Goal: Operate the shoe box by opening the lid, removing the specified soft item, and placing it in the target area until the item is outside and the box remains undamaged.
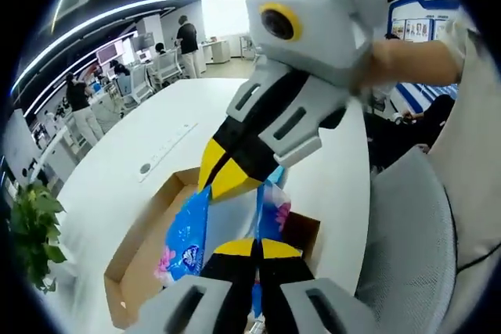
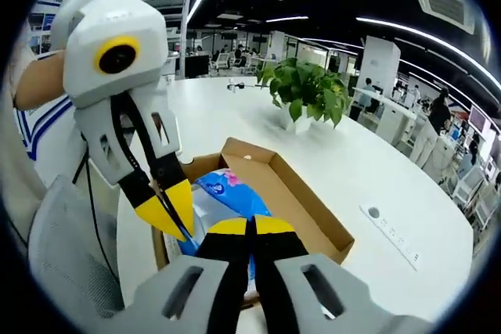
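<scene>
An open brown cardboard shoe box (image 1: 141,232) (image 2: 305,201) lies on a round white table. In it is a soft blue packet (image 1: 186,236) (image 2: 231,193) printed with pink flowers, partly lifted above the box floor. In the left gripper view, my left gripper (image 1: 257,249) is shut on the packet's lower part. My right gripper (image 1: 223,177) comes down from the upper right and pinches the packet's top edge. In the right gripper view, my right gripper (image 2: 250,228) is shut over the packet, and the left gripper (image 2: 176,213) pinches it from the left.
A potted green plant (image 2: 309,91) (image 1: 31,232) stands on the table beyond the box. A grey chair (image 1: 415,240) (image 2: 66,248) is beside the table's edge. A socket strip (image 1: 145,168) (image 2: 374,213) is set into the tabletop. People stand at desks far behind.
</scene>
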Demonstrator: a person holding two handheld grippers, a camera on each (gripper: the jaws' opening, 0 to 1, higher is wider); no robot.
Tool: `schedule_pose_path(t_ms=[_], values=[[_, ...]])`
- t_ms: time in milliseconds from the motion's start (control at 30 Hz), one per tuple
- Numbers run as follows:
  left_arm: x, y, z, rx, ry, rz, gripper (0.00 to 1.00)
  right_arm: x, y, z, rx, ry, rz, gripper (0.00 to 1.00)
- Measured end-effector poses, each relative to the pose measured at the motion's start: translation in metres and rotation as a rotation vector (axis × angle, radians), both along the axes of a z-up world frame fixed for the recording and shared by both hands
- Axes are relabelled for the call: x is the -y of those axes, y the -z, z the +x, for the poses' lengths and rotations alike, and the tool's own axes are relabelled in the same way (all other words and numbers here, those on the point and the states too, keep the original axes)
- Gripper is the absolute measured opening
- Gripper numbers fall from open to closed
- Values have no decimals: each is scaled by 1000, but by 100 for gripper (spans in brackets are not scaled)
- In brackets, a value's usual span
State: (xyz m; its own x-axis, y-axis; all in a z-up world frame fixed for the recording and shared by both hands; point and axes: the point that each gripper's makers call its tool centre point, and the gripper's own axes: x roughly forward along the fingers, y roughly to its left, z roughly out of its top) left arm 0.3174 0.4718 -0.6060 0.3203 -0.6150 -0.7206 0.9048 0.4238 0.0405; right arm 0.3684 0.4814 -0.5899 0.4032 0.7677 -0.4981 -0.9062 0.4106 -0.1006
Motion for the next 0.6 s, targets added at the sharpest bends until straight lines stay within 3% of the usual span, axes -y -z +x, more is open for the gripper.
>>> schedule_pose_path(t_ms=[233, 600], values=[[22, -11, -4, -1, 47, -1, 0, 18, -10, -7, 30, 2, -9, 0], [72, -13, -8, -9, 139, -8, 0, 79, -12, -12, 33, 88, -15, 0]])
